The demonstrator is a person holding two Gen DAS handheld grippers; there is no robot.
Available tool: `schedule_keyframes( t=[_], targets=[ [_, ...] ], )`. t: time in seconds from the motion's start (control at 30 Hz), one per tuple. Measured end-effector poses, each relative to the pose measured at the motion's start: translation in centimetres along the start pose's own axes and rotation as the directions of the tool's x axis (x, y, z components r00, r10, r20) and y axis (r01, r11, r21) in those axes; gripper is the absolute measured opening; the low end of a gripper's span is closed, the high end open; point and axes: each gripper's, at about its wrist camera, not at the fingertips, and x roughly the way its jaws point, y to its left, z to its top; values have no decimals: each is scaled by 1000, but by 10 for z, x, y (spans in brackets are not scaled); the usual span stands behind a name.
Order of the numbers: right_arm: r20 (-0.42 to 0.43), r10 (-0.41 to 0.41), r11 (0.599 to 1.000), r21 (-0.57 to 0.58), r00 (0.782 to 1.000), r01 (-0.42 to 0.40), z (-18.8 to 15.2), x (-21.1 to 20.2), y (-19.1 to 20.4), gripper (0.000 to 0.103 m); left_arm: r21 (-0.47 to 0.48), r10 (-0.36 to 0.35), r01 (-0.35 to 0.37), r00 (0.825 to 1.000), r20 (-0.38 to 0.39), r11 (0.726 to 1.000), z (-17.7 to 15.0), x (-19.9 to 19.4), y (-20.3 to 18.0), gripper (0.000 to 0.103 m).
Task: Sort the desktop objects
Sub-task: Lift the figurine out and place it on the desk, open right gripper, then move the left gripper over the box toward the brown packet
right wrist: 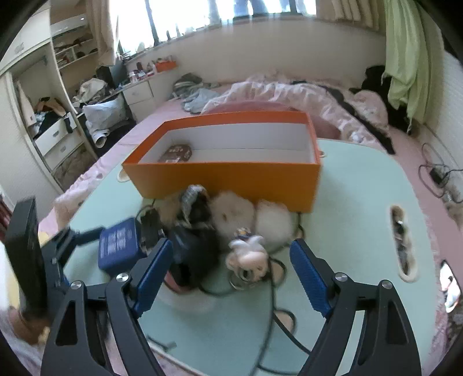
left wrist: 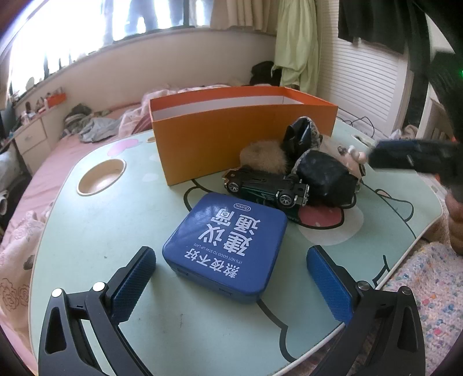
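Tin (left wrist: 225, 248): blue, square with rounded corners, white lettering on the lid; lies flat on the table (left wrist: 86, 231), between the left gripper's 2 pads, touching neither.
Toy car (left wrist: 266, 188): dark, on its side with wheels showing; just beyond the tin, against the heap.
Heap: black soft lump (left wrist: 324, 179), tan pompom (left wrist: 263, 157), black glossy piece (left wrist: 298, 138) standing upright behind them; all crowded together in front of the box.
White pompoms (right wrist: 251, 219): 2, side by side, touching the box's front wall in the right wrist view.
Figure (right wrist: 249, 254): small pale doll, lying near the right gripper's tips; blurred, details unclear.
Box (left wrist: 202, 150): orange outside, white inside, open top; stands at the far side of the table, behind the heap.
Box contents: 1 small brown item (right wrist: 176, 153) in the far left corner.
Left gripper (left wrist: 231, 286): jaws wide apart, holding nothing; tips low over the table, astride the near end of the tin.
Right gripper (right wrist: 231, 274): jaws spread, nothing between the pads; angled down over the heap, the figure just ahead of it. Motion blur in both views.
Table: pale green top with cartoon print, round cup recess (left wrist: 101, 178) at the left, slot (right wrist: 400, 240) at the right.
Cable (right wrist: 272, 303): black, trailing across the table under the right gripper.
Surroundings: pink bed (right wrist: 289, 95) with rumpled bedding behind the table; window (left wrist: 86, 26) above; green cloth (left wrist: 298, 43) hanging at the right.
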Motion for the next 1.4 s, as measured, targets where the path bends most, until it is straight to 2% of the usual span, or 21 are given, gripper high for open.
schedule_keyframes(
  t=[0.27, 0.3, 0.37, 0.47, 0.57, 0.7, 0.8, 0.9, 0.97, 1.0, 1.03, 1.07, 1.17, 1.23, 1.4],
  targets=[
    [-53, -132, 986, -111, 990, 125, -38, 11, -4, 83, 0, -1, 1, 1000, -7, 1000, -2, 1, -2, 103],
    [-81, -143, 983, -124, 986, 133, -41, 18, -5, 87, -1, 0, 0, 1000, -8, 1000, -1, 1, -3, 103],
    [-72, -136, 986, -105, 988, 128, -42, 18, -9, 101, -2, -2, 2, 1000, -7, 1000, -2, 2, -1, 103],
    [-68, -146, 986, -90, 987, 140, -41, 18, -16, 103, -2, -3, 3, 1000, -13, 1000, -1, 2, 1, 103],
    [-45, -140, 987, -92, 989, 135, -44, 14, -17, 103, -25, 32, -32, 999, -6, 999, 2, -3, 6, 103],
    [-32, -143, 986, -87, 989, 140, -46, 14, -17, 103, -25, 28, -27, 999, 46, 999, 19, -23, 8, 103],
    [-27, -142, 986, -87, 990, 139, -49, 15, -18, 103, -5, 58, -58, 995, 75, 998, 55, -38, 11, 103],
    [-27, -142, 986, -87, 990, 139, -49, 15, -18, 103, -28, 75, -73, 995, 68, 997, 97, -45, 21, 91],
    [-27, -142, 986, -87, 990, 139, -49, 15, -18, 103, -66, 39, -38, 999, 16, 997, 127, -39, 30, 76],
    [-26, -141, 987, -87, 990, 138, -50, 15, -18, 103, -82, 8, -11, 999, -38, 997, 145, -28, 35, 70],
    [-25, -140, 987, -88, 990, 138, -50, 15, -17, 103, -88, 1, -9, 996, -87, 996, 156, -17, 36, 56],
    [-24, -140, 987, -88, 990, 137, -50, 15, -18, 103, -94, 5, -17, 991, -130, 995, 164, -6, 38, 41],
    [-21, -139, 987, -87, 990, 137, -50, 15, -18, 103, -115, -1, -34, 955, -297, 993, 182, 43, 41, 27],
    [-17, -140, 987, -85, 990, 138, -51, 15, -19, 103, -110, 39, -87, 922, -385, 990, 186, 74, 40, 26],
    [-3, -140, 987, -80, 990, 140, -53, 14, -23, 103, -11, 186, -218, 859, -478, 976, 185, 115, 29, 27]
  ],
)
